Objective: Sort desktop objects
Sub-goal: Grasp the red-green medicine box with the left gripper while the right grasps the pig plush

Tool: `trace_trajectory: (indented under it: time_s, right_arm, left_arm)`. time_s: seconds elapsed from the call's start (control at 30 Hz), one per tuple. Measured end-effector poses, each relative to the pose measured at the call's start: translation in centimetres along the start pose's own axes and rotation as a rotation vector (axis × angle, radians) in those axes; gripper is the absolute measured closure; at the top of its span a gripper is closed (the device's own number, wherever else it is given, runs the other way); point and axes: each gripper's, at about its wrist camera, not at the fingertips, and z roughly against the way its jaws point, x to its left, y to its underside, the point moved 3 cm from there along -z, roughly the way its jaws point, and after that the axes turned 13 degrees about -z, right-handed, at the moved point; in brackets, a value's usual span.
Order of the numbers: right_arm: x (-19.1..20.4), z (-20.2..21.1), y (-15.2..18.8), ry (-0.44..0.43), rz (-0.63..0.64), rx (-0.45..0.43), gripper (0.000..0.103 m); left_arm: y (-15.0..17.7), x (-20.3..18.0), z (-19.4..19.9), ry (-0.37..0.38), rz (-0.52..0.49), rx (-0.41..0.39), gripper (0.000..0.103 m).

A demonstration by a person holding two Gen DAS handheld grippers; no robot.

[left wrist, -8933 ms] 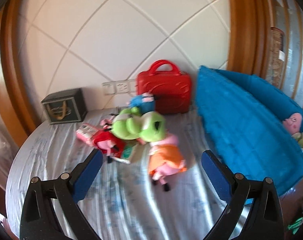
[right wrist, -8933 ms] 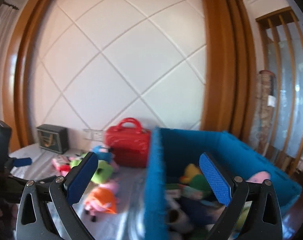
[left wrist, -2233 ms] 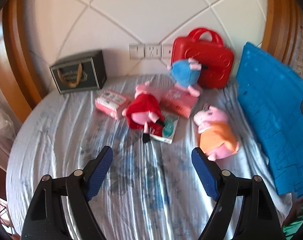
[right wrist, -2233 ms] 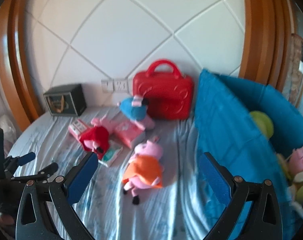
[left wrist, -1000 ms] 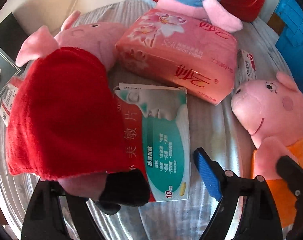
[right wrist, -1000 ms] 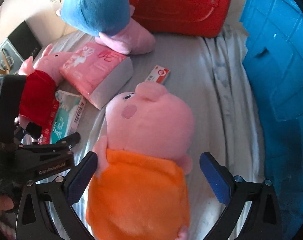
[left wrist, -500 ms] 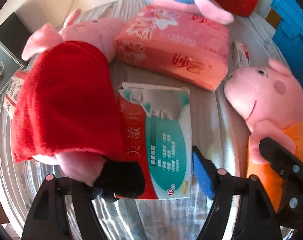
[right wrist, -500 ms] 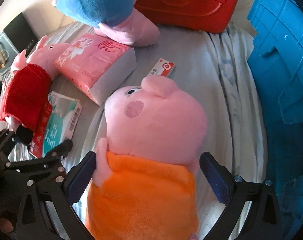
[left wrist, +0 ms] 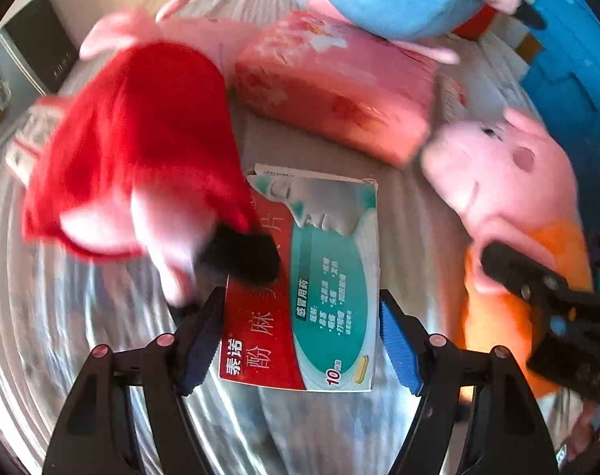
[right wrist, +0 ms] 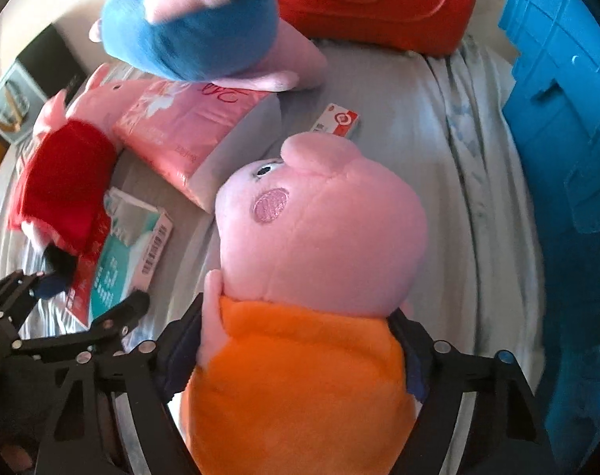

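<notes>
**Inspector:** Left gripper (left wrist: 300, 340)?

**Assistant:** Its blue pads sit against the two long edges of the medicine box (left wrist: 312, 301), one on each side. The jaws are closed to the width of the box and grip it. The box lies flat on the grey cloth (left wrist: 414, 237).

**Inspector:** Anything on the box?

**Assistant:** The black foot of the red-dressed pig (left wrist: 141, 126) overlaps its upper left corner. That pig is blurred in the left view.

**Inspector:** Right gripper (right wrist: 300, 352)?

**Assistant:** It is closed on the orange-dressed pig (right wrist: 300, 316). The fingers press into the orange body just below the head, one at each side. Whether the pig touches the cloth, I cannot tell.

**Inspector:** Other items?

**Assistant:** A pink tissue pack (right wrist: 185, 134) lies beyond the box, beside the red pig. A blue pig (right wrist: 197, 27) leans over the pack's far end. A small red-and-white carton (right wrist: 337, 122) lies on the cloth just past the orange pig's snout. A red case (right wrist: 379, 0) stands at the back.

**Inspector:** The bin?

**Assistant:** The blue bin (right wrist: 565, 126) is at the right, its wall apart from the orange pig. A dark box (right wrist: 27, 79) stands at the far left.
</notes>
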Motion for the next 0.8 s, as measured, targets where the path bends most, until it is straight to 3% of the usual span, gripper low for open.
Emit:
trace_trajectory:
  time_s: [0.17, 0.5, 0.8]
  right_arm:
    - [-0.6, 0.8, 2.0, 0.006, 0.010, 0.025, 0.022]
    - [-0.7, 0.0, 2.5, 0.014, -0.005, 0.034, 0.018]
    - [-0.1, 2.1, 2.5, -0.019, -0.023, -0.033, 0.027]
  left_arm:
    - [2.2, -1.4, 0.6, 0.001, -0.024, 0.005, 0.030]
    - [0.9, -1.4, 0.8, -0.056, -0.034, 0.001, 0.030]
    - [0.4, -1.2, 4.1, -0.075, -0.027, -0.060, 0.031]
